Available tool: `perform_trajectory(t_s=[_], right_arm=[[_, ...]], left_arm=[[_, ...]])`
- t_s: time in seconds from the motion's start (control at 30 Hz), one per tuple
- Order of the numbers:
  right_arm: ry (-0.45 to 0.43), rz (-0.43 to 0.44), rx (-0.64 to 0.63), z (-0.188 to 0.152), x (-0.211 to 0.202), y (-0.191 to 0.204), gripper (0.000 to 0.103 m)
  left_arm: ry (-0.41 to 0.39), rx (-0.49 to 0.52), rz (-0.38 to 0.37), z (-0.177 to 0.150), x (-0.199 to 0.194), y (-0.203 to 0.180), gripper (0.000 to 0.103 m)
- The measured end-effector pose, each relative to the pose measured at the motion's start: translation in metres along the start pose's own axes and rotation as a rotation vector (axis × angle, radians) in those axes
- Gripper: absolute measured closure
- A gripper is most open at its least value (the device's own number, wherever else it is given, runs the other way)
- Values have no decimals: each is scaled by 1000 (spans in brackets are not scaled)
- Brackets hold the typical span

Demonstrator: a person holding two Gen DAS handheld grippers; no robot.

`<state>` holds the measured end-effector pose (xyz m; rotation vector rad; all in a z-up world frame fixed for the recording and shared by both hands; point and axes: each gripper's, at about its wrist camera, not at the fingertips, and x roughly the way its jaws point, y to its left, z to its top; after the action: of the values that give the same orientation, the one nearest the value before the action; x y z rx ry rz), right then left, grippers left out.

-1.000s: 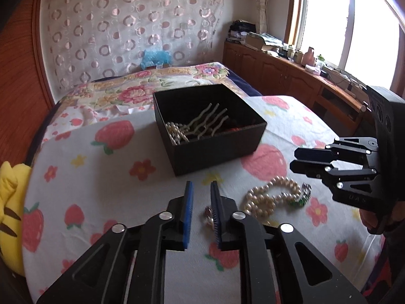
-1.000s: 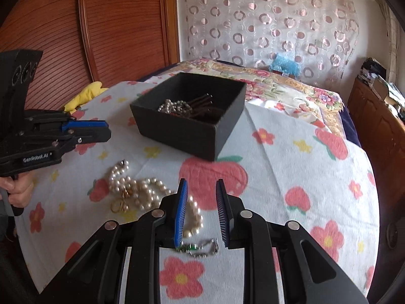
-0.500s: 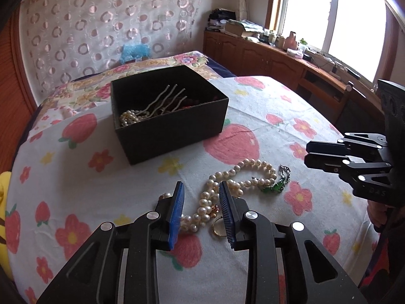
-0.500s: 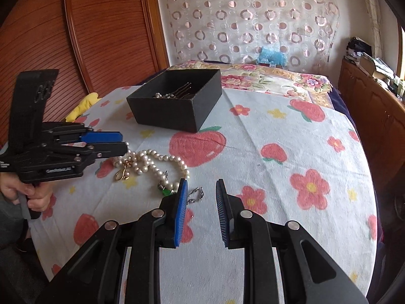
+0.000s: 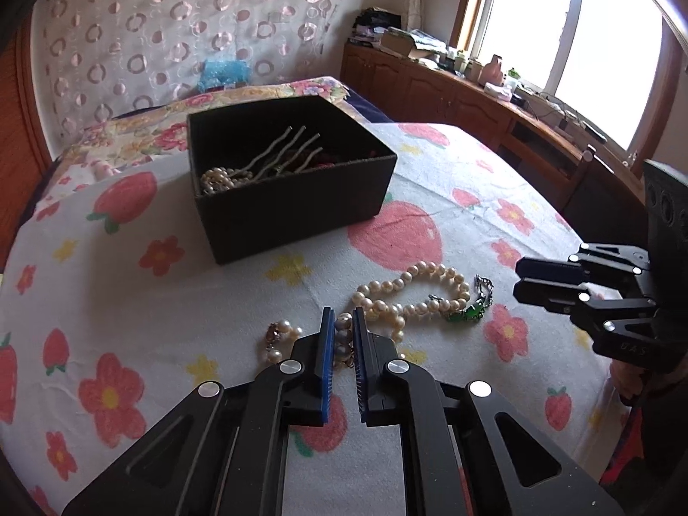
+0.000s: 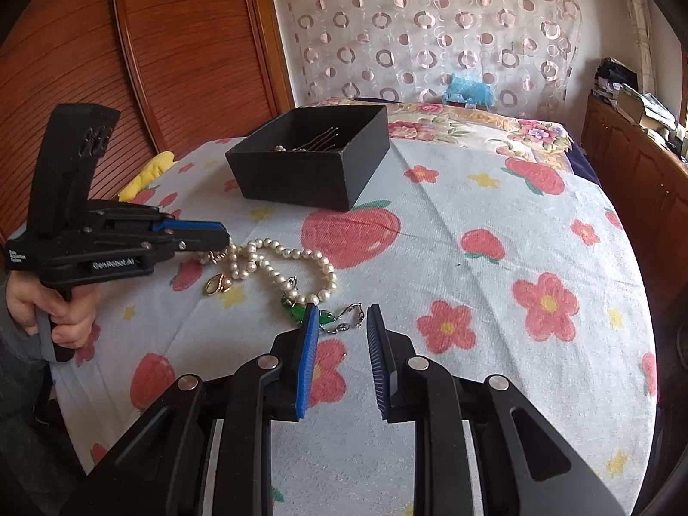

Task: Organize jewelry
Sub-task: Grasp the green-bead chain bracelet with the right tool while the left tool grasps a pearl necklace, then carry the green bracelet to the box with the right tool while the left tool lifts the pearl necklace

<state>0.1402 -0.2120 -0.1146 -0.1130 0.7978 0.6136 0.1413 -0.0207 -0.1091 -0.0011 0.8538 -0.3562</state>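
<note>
Left gripper (image 5: 342, 331) down on the strawberry-print cloth (image 5: 129, 301), jaws narrowed around beads of the pearl necklace (image 5: 413, 296); grip looks closed on them. Right gripper (image 6: 342, 322) low, jaws set apart, holding nothing, tips just beside the green-stone chain (image 6: 331, 316). Gold ring (image 6: 217, 286) lies near the pearls. Black box (image 5: 288, 180) behind, well apart, holds pearls and hairpins (image 5: 279, 152)

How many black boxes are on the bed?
1. The black box sits open on the strawberry blanket, beyond the pearl necklace, with pearls and hairpins inside. None other shows.
</note>
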Motion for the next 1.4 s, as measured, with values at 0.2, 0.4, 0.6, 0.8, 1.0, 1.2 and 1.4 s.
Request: perform_trajectory(t_s=[0.2,0.4,0.6,0.8,1.0,1.2,1.4], right_arm=[[11,0,-9,2,5,3,78],[17,-4,-24,2,7,9,78],[25,-5,-33,1,6,9,78],[39,-7,-42,0,10,12,78],[44,6,-59,1,13,20,69],[47,5,-90,7,18,24,60],[67,29,-115,21,32,25,60]], left_arm=[[-89,-32,19,3,-33,8,96],[-173,-53,30,9,-65,11,96],[-249,-64,44,16,-93,14,96],[-315,-80,40,21,-120,14,96],[-369,-69,34,25,-141,7,96],[-408,-60,32,25,-160,4,96],[-433,-60,32,25,-172,5,96]])
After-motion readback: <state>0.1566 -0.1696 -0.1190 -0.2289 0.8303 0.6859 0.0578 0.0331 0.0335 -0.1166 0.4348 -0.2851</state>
